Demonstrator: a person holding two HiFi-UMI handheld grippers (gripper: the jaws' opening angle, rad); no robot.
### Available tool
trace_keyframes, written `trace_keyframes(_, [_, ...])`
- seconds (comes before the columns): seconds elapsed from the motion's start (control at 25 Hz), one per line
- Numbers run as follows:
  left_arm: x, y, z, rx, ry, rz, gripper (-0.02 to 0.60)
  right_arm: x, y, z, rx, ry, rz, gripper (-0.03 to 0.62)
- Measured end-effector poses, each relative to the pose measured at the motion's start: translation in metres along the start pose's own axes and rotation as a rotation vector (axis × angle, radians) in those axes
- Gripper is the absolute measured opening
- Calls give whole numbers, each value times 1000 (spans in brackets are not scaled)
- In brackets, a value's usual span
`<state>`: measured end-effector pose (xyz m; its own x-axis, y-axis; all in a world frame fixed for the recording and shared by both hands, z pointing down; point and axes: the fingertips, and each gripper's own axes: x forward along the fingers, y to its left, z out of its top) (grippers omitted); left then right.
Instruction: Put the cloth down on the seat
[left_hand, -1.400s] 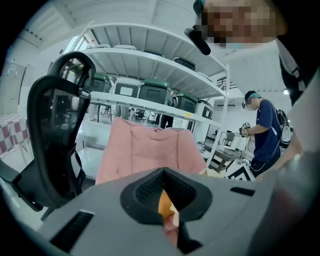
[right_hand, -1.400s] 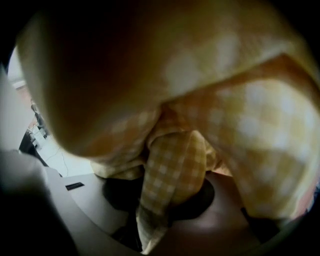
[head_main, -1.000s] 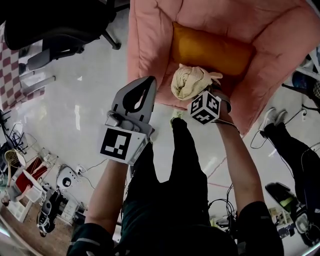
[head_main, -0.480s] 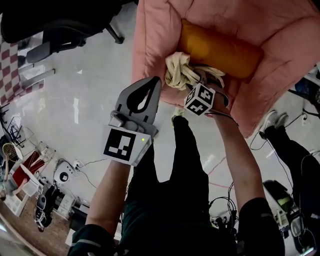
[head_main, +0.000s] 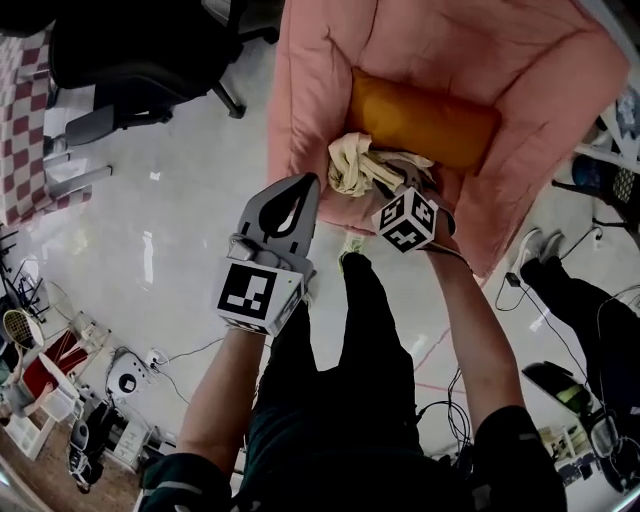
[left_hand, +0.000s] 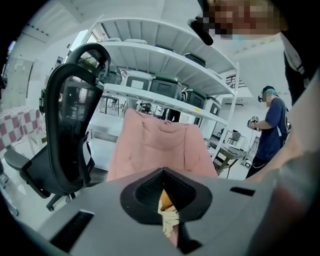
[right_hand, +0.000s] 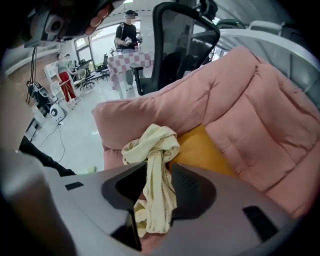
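Item, cloth (head_main: 362, 165): cream, knotted into a bunch with one long tail. We find it on the front part of the pink seat (head_main: 300, 130), its bunch touching the near side of the orange cushion (head_main: 425, 115) (whether its full weight rests there we cannot say).

Long axis: near to far, with the bunch at the far end and the tail trailing back toward us.

Item, right gripper (head_main: 398, 182): just near of the bunch, and the closer of the two. In its own view the tail hangs down between the jaws, which are closing. The tail lies against one pad and a dark gap shows at the other, so we judge nothing is pinched at present.

Item, left gripper (head_main: 303, 188): jaws together, empty, to the left beside the seat's front edge. The cloth lies to its far right.

Relation that counts: the tail runs along the right gripper's jaw line, so we judge a withdrawal toward the near side must clear it without dragging the bunch off the seat.
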<state>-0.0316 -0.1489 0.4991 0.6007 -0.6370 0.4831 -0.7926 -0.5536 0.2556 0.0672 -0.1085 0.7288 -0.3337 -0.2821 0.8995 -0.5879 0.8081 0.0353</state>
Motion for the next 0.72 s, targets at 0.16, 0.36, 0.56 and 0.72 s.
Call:
trace_keyframes(0.16, [-18, -9, 9, -1, 0, -20, 6, -43, -1, 14, 110, -59, -57, 96])
trace_keyframes(0.36, [-35, -20, 8, 19, 42, -47, 6, -105, -7, 33, 242, -154, -144, 40])
trace_keyframes(0.56, [-66, -39, 23, 21, 41, -79, 6, -166, 5, 49, 365, -251, -191, 17])
trace_keyframes(0.72, [-89, -51, 44, 48, 28, -101, 6, -220, 12, 75, 436, -382, -238, 11])
